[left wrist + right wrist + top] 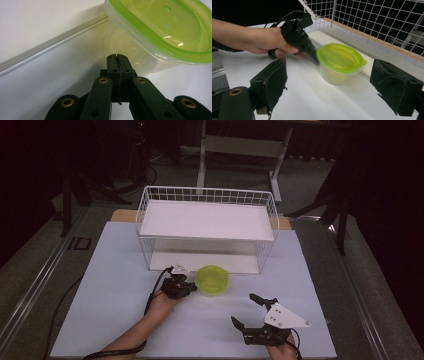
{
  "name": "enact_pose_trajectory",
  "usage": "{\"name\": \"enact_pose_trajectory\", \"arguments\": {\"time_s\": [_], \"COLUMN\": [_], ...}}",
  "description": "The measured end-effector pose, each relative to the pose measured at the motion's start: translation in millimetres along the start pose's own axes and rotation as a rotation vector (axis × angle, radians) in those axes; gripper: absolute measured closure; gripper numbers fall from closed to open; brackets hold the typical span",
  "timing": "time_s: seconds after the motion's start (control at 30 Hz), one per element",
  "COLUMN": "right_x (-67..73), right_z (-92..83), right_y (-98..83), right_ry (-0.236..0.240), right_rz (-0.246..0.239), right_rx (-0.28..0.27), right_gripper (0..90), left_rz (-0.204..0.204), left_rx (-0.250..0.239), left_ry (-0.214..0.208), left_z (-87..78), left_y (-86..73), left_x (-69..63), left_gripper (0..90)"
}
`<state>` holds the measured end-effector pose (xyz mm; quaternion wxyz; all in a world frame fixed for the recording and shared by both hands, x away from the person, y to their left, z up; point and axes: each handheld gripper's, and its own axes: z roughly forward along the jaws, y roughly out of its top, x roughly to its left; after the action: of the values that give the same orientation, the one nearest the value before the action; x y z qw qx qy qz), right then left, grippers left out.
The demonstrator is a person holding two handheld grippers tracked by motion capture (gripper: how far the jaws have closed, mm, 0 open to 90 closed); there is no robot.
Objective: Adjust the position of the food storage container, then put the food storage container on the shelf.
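The lidded green tub [212,280] sits on the table right in front of the wire rack [207,229]. Left gripper [117,58] is pinched closed with nothing in it, tips right by the tub's side, maybe touching. Right gripper [247,309] waits wide open, so next it probably needs to line up around the tub.

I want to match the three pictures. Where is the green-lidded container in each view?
High view: the green-lidded container stands at centre, just in front of the wire rack, right of the left gripper.
Left gripper view: upper right, just beyond the shut jaws.
Right gripper view: centre, between the open jaws, farther off.
Shared landmark: the rack's lower shelf edge beside the container.
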<state>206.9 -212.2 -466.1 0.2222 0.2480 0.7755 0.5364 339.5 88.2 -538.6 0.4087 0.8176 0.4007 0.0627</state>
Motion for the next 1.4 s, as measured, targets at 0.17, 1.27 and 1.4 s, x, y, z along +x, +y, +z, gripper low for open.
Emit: {"name": "enact_pose_trajectory", "arguments": {"time_s": [0.17, 1.27, 1.4], "right_x": [-0.1, -5.9, -12.5], "right_z": [1.7, 1.3, 15.5], "right_y": [-0.8, 33.6, 34.4], "right_ry": [0.002, -0.013, -0.009], "right_rz": [-0.007, 0.013, 0.066], "right_rx": [0.019, -0.061, -0.009], "right_gripper": [14.0, 14.2, 13.8], "left_rz": [-0.010, 0.109, 0.129], "left_rx": [-0.004, -0.315, -0.321], "left_ry": [-0.001, -0.171, -0.144], "left_z": [-10.2, -116.1, -109.9], "left_y": [-4.0, -4.5, 4.0], "left_x": [3.1, -44.5, -42.2], "left_gripper": [88.2, 2.0, 2.0]}}
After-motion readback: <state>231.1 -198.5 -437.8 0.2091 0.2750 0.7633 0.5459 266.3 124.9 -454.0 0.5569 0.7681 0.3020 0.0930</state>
